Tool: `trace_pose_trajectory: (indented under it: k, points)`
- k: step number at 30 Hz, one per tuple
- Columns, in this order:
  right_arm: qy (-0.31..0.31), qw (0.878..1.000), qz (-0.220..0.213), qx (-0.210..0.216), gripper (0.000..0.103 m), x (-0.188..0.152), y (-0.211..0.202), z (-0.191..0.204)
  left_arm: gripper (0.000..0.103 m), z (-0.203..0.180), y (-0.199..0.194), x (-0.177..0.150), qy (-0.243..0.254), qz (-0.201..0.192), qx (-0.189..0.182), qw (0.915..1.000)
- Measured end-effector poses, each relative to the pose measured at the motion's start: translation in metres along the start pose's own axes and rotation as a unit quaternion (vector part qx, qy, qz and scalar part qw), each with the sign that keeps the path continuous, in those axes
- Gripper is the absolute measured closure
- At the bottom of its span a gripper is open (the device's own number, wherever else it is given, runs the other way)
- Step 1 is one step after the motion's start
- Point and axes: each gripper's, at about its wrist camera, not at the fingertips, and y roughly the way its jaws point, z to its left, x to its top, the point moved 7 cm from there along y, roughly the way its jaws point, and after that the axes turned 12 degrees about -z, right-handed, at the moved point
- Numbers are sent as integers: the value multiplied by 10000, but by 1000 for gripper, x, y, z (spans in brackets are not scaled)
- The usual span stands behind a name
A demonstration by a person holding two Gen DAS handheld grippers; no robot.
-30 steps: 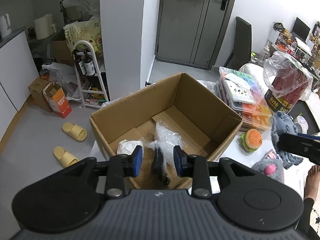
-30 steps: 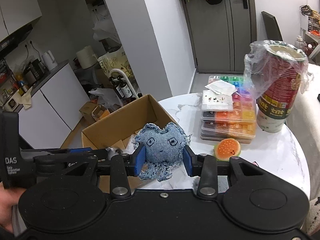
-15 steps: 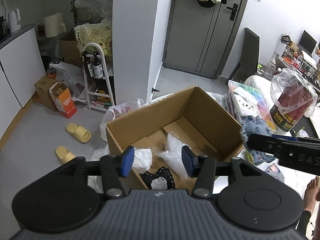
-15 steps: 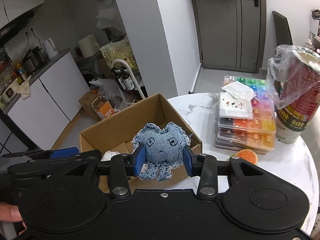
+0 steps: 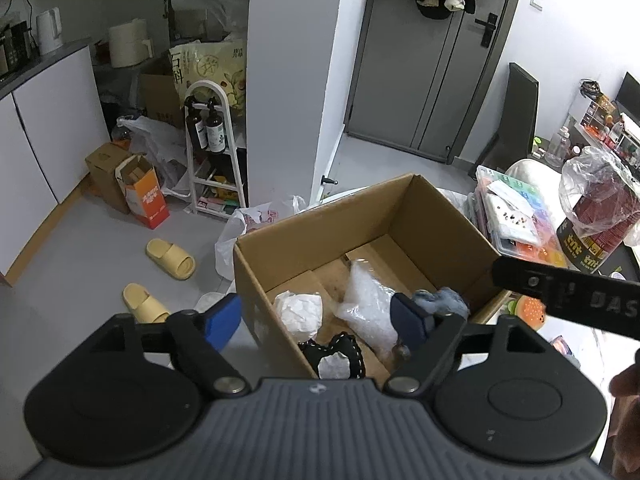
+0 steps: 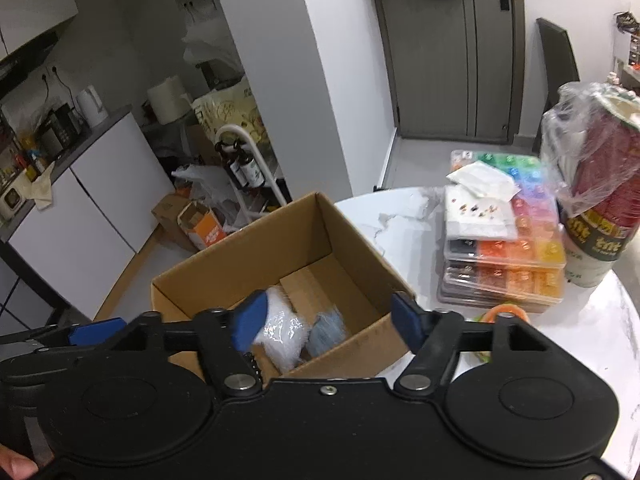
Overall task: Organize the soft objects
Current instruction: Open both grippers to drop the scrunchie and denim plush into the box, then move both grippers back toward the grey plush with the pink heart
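Observation:
An open cardboard box (image 5: 280, 264) (image 6: 276, 256) stands at the edge of the white round table (image 6: 404, 208). Inside lie a denim soft toy (image 5: 444, 300) (image 6: 328, 330), a black soft toy with white stitching (image 5: 336, 354), a clear plastic bag (image 5: 368, 296) (image 6: 286, 332) and crumpled white paper (image 5: 300, 312). My left gripper (image 5: 316, 322) is open over the box's near corner. My right gripper (image 6: 328, 322) is open above the box, with the denim toy lying below it. An orange burger toy (image 5: 530, 308) (image 6: 504, 314) lies on the table right of the box.
A stack of clear bead organizers (image 6: 504, 248) and a bagged red canister (image 6: 600, 204) stand on the table's right side. The floor to the left holds yellow slippers (image 5: 168, 258), small boxes (image 5: 140, 192) and a white bottle rack (image 5: 212, 160).
My right gripper moved over the box, opened and let go of the denim toy, which now lies inside. My left gripper opened wider and drew back; the black toy lies in the box.

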Motion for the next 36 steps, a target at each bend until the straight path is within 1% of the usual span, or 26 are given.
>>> trace_pose_trajectory:
  k: [5,11,16,23,29,36]
  points:
    - [177,9996,-204,-121,19,5,-18,-19,16,-7,-5,-2,59,-13,-10,10000]
    - [358,9988,-296,-183,13,3,-38,-38,14,-17,-12,0,140,1,-45,9999]
    - [543,9978,-359,-154,11,1,-53,-50,14,-27,-20,1,237,-63,-123,9996]
    - [524,9974,-436,-210,9,-2,-75,-63,13,-39,-31,4,378,-119,-200,9990]
    - [598,9967,-456,-303,5,-11,-91,-78,13,-52,-41,5,456,-200,-317,9983]
    - [756,9954,-515,-273,5,-20,-106,-90,13,-69,-52,10,565,-276,-463,9969]
